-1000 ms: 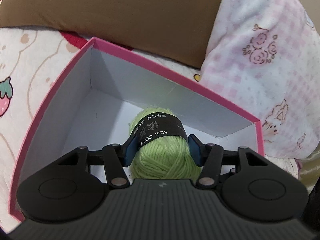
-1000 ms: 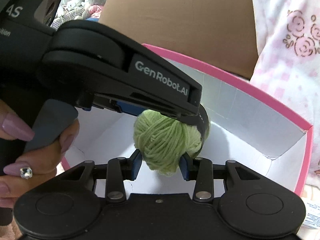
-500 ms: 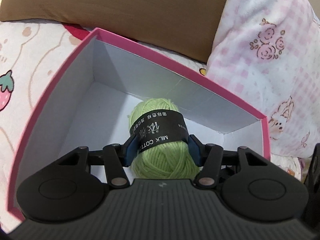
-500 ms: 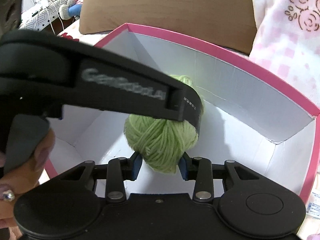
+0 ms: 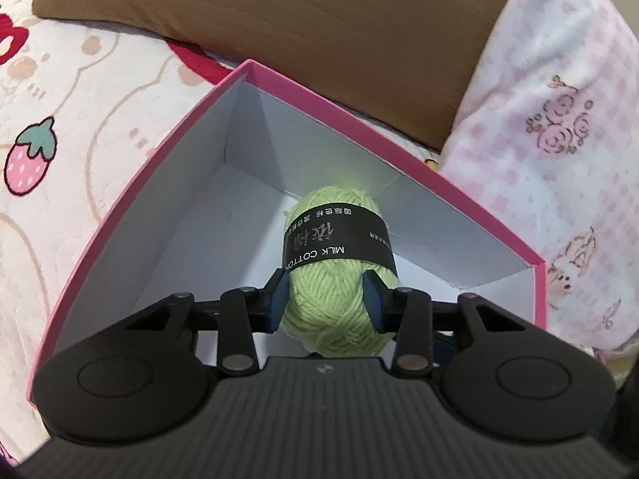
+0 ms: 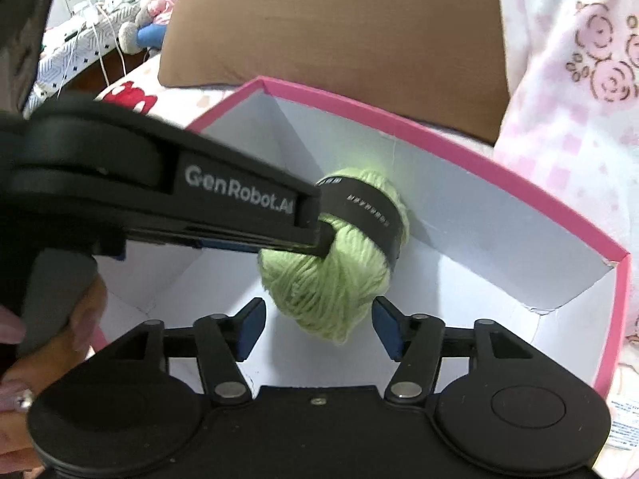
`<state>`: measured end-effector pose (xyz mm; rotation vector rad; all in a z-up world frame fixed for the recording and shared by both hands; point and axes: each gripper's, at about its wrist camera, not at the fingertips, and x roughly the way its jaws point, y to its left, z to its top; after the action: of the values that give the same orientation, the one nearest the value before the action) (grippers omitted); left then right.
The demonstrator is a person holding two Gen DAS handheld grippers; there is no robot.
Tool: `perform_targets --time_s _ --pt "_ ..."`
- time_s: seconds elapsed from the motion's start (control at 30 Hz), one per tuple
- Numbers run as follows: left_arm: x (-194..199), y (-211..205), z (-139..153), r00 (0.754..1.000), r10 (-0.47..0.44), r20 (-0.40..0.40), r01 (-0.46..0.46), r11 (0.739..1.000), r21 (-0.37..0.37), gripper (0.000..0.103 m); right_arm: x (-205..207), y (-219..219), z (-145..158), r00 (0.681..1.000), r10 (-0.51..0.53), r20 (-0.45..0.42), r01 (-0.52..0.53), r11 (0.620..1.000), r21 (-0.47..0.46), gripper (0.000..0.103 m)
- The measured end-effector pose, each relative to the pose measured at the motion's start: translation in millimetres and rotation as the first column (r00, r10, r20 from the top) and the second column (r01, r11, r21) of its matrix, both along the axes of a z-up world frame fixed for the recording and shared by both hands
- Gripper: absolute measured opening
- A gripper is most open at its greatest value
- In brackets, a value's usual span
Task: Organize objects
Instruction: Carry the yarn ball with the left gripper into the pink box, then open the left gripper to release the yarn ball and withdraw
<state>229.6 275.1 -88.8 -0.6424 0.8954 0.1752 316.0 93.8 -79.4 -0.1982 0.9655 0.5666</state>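
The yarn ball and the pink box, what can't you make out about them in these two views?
- Yarn ball, left wrist view: its underside, hidden by the left gripper clamped on it, so whether it rests on the box floor cannot be told.
- Label, right wrist view: small print too blurred to read; one end covered by the left gripper.
- Pink box: near wall hidden behind the open right gripper.

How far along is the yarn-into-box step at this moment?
Mostly done: the light green yarn ball with a black paper band is already down inside the pink-rimmed white cardboard box. In hand: the left gripper is closed on it, while the right gripper has just been opening and its pads stand clear. Left: letting go and pulling both grippers out.
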Motion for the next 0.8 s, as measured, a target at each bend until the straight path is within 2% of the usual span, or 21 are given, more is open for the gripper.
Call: perform_targets --time_s 0.1,0.13,0.17,0.23,0.3,0.37,0.5,0.67,0.73,0.8 --pt "3 -2 -5 0.999 -0.013 -0.031 0.013 1.000 0.012 0.039 0 -18 -4 0.999 -0.038 -0.008 0.038 0.999 0.002 0.064" --pt "5 -4 -8 0.998 -0.015 -0.054 0.016 1.000 0.012 0.039 19 -9 -11 0.999 -0.050 -0.013 0.050 0.999 0.004 0.063" --pt "7 -5 -10 0.997 -0.013 -0.077 0.014 1.000 0.014 0.039 27 -6 -17 0.998 -0.062 -0.030 0.063 0.998 0.015 0.060" --pt "8 -7 -13 0.996 -0.012 -0.086 0.014 1.000 0.019 0.039 33 -28 -24 0.994 -0.078 -0.079 0.082 0.995 0.056 0.045" --pt "9 -8 -12 0.996 -0.015 -0.085 0.016 1.000 0.015 0.039 16 -45 -30 0.994 -0.075 -0.077 0.080 0.994 0.069 0.040" --pt "9 -9 -12 0.996 -0.014 -0.090 0.016 1.000 0.022 0.040 13 -42 -28 0.996 -0.064 -0.066 0.068 0.996 0.065 0.037" --pt "11 -9 -14 0.994 -0.002 -0.111 0.005 1.000 0.028 0.045 1 -39 -25 0.999 -0.016 -0.029 0.018 0.997 0.074 0.037" --pt "11 -8 -15 0.994 -0.007 -0.105 0.006 1.000 -0.007 0.044 -3 -37 -23 1.000 0.012 -0.015 -0.011 0.999 0.033 0.034" --pt "10 -6 -16 0.994 -0.010 -0.107 0.008 1.000 -0.017 0.046 -5 -39 -23 1.000 0.005 -0.017 -0.004 0.999 0.035 0.034" --pt "8 -5 -17 0.993 -0.007 -0.116 0.004 1.000 -0.029 0.054 -6 -40 -23 1.000 -0.005 -0.026 0.006 0.999 0.035 0.036"
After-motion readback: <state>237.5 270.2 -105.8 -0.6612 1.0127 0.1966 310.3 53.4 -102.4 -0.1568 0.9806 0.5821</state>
